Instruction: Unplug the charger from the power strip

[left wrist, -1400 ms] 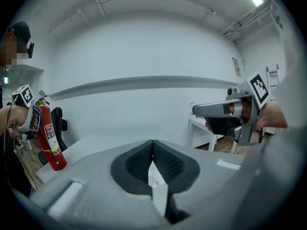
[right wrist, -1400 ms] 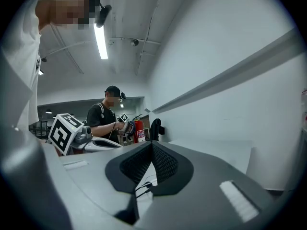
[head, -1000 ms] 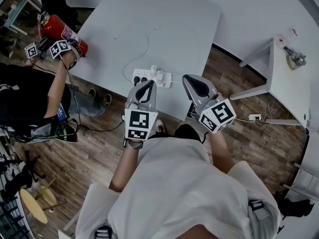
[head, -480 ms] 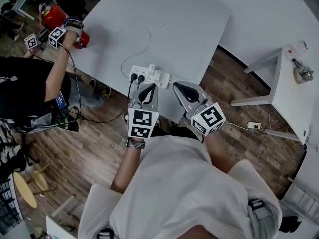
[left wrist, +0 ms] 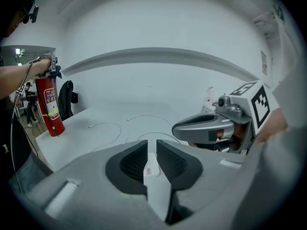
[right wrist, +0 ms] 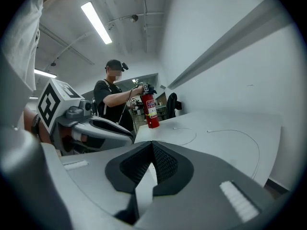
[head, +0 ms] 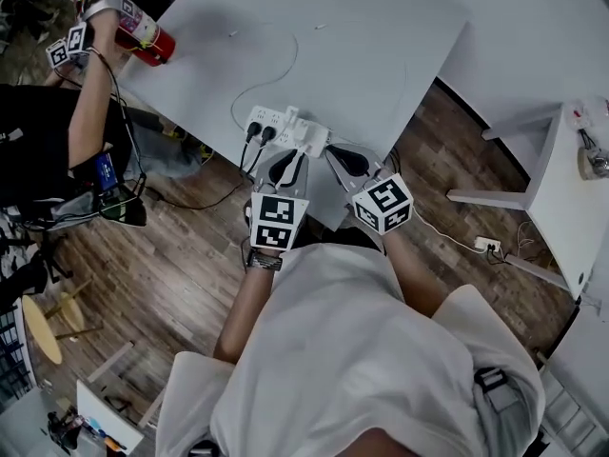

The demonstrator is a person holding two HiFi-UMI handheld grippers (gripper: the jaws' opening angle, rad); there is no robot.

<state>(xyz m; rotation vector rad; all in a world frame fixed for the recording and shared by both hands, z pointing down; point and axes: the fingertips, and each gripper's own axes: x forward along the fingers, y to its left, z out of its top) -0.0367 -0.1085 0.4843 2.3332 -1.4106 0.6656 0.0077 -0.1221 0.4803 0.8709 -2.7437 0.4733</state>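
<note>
Both grippers have dropped to the bench (head: 400,36) edge. The left gripper (head: 285,166) has just been opening its jaws to a narrow gap, nothing pinched; the right gripper (head: 344,158) is pressed together. The charger (head: 310,139), still in the strip (head: 267,120), sits just ahead, so the grasp likely comes next.

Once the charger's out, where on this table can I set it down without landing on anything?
A looped cable and a second thin cable cross the table's middle and right. Bare: the far stretch beyond their ends, and the left stretch between the loop and the fire extinguisher. Crowded: the near edge around the power strip and charger.
</note>
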